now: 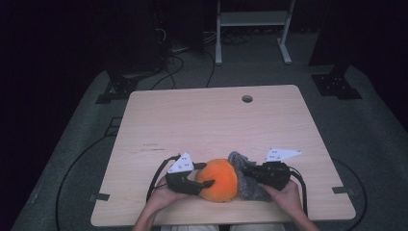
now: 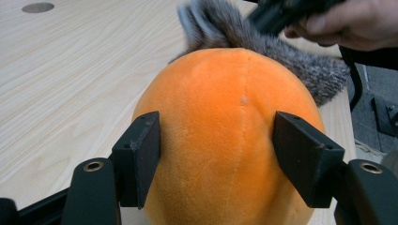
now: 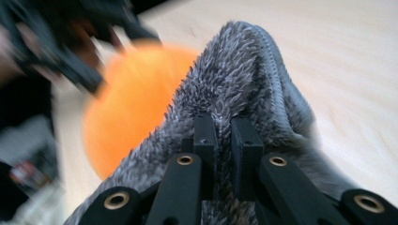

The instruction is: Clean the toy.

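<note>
- An orange plush ball [image 1: 219, 179] is seen at the near edge of the wooden table [image 1: 211, 120], with a grey furry cover [image 1: 245, 180] lying against its right side.
- The left gripper [image 1: 204, 185] is placed on the ball's left side; in the left gripper view its jaws stand partly open, straddling the orange plush [image 2: 230, 136], pads against the flanks.
- The right gripper [image 1: 248, 174] is set to the right of the ball; in the right gripper view its jaws are closed nearly together, pinching a fold of the grey fur [image 3: 234, 108].
- The cover's zip edge [image 3: 277, 65] is seen raised beside the ball.
- Judgement: the cover is gripped and the ball steadied, but most of the ball is bare; whether the cover is going on or coming off cannot be told.
</note>
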### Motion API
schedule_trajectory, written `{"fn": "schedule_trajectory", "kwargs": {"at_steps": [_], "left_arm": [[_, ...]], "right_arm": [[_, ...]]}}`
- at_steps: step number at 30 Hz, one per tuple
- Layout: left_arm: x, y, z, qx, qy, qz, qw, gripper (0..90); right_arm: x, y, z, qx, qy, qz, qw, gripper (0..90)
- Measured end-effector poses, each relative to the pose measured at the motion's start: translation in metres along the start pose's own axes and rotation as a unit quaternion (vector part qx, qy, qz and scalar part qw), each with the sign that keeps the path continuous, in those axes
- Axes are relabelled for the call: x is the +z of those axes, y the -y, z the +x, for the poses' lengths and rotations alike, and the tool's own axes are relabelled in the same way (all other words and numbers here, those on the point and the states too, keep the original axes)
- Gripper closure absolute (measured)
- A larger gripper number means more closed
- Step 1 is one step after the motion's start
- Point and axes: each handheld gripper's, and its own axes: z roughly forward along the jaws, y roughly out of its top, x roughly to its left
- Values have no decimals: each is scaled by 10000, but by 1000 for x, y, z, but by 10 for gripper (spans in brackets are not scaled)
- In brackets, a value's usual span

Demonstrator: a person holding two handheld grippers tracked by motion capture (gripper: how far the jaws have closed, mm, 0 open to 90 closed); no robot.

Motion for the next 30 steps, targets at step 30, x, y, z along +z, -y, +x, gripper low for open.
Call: {"fn": "schedule_trajectory", "kwargs": {"at_steps": [30], "left_arm": [[10,-8,-4,-108,-557,-298,9979,319]], "right_arm": [[6,-5,12,-531,-26,-190,9984,822]]}}
